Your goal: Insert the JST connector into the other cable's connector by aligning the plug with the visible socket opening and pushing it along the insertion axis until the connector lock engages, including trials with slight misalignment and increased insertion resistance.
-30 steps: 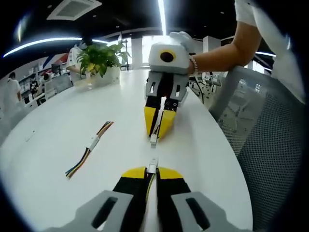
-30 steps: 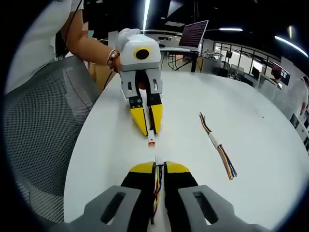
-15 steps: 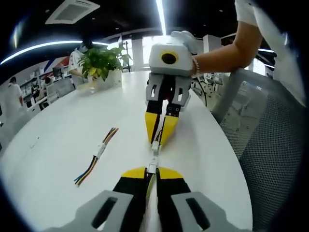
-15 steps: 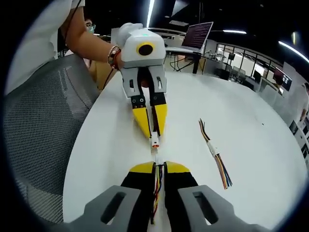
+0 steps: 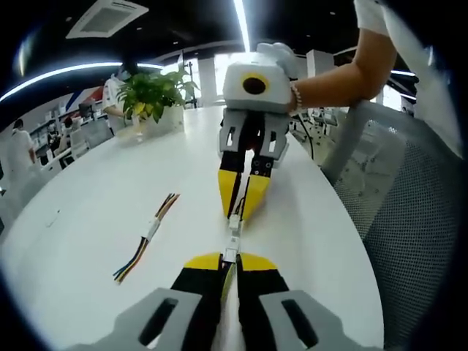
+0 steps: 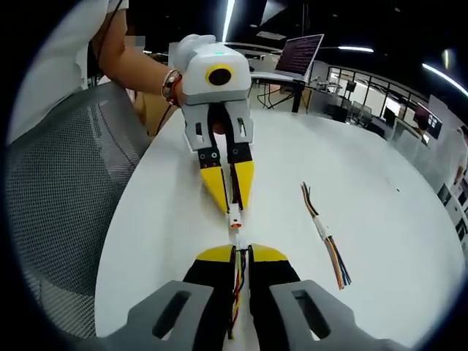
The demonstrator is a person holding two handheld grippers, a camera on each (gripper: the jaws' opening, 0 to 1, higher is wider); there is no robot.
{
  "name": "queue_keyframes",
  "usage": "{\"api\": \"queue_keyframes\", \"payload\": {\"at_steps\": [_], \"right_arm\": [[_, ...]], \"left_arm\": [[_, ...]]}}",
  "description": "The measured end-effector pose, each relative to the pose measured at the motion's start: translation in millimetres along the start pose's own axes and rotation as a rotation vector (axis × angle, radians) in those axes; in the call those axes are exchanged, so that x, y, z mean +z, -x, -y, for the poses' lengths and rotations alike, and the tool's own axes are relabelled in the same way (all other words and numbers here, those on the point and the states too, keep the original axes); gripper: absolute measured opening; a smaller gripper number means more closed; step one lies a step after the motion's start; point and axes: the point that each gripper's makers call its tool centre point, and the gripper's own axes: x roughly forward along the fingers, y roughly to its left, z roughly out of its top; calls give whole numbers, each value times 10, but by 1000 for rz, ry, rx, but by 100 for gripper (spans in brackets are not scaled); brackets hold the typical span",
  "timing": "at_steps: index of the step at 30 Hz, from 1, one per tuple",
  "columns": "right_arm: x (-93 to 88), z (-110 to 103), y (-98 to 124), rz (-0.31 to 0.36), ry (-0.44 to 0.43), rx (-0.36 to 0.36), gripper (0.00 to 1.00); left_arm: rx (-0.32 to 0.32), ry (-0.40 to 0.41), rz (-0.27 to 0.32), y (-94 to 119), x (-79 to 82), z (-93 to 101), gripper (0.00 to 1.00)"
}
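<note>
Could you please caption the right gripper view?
Two hand-held grippers press JST connectors together above a white table.

On the table, the two grippers face each other tip to tip near the edge beside the chair. Between their tips the two connectors meet end to end. A spare cable lies further in from that edge. A potted plant stands at the far edge.

My two views are bright and sharp at centre — ceiling light strips glare at the top, the white table shines evenly, and fisheye bending softens the edges.
</note>
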Motion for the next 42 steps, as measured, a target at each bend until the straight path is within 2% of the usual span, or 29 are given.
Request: {"api": "queue_keyframes", "payload": {"at_steps": [26, 42], "right_arm": [[20, 6, -38, 8, -5, -6, 3], [37, 13, -43, 4, 2, -4, 3]], "left_arm": [[9, 0, 8, -38, 52, -21, 1], [12, -5, -9, -63, 27, -32, 1]]}}
